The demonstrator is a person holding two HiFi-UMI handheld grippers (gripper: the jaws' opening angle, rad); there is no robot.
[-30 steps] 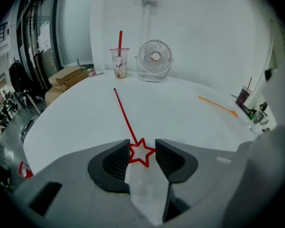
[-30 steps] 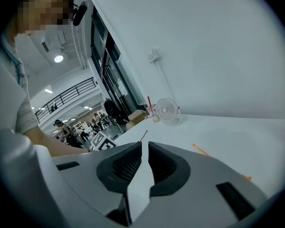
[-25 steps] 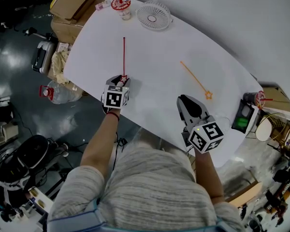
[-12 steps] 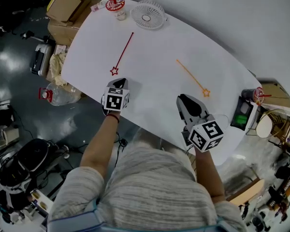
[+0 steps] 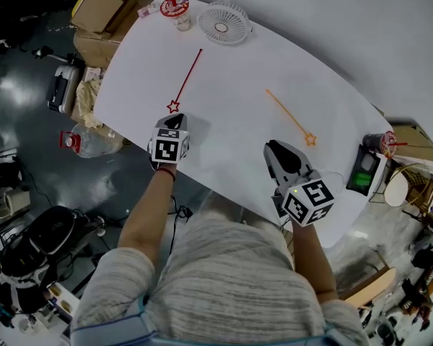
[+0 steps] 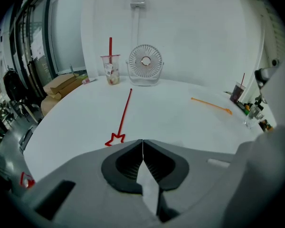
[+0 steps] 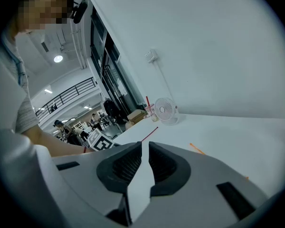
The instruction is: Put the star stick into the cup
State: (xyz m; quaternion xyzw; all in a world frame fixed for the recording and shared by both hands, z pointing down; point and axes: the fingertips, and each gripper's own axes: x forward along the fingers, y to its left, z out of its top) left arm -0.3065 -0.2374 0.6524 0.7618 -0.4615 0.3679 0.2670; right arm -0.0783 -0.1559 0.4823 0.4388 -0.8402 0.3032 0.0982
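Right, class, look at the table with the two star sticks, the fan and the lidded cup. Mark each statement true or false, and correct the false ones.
1. The red star stick lies flat on the table. True.
2. The left gripper holds the red star stick. False: its jaws are shut on nothing, and the star end lies on the table just ahead of them.
3. The orange star stick stands in the cup. False: it lies on the table, well away from the cup.
4. The fan stands beside the cup at the table's far end. True.
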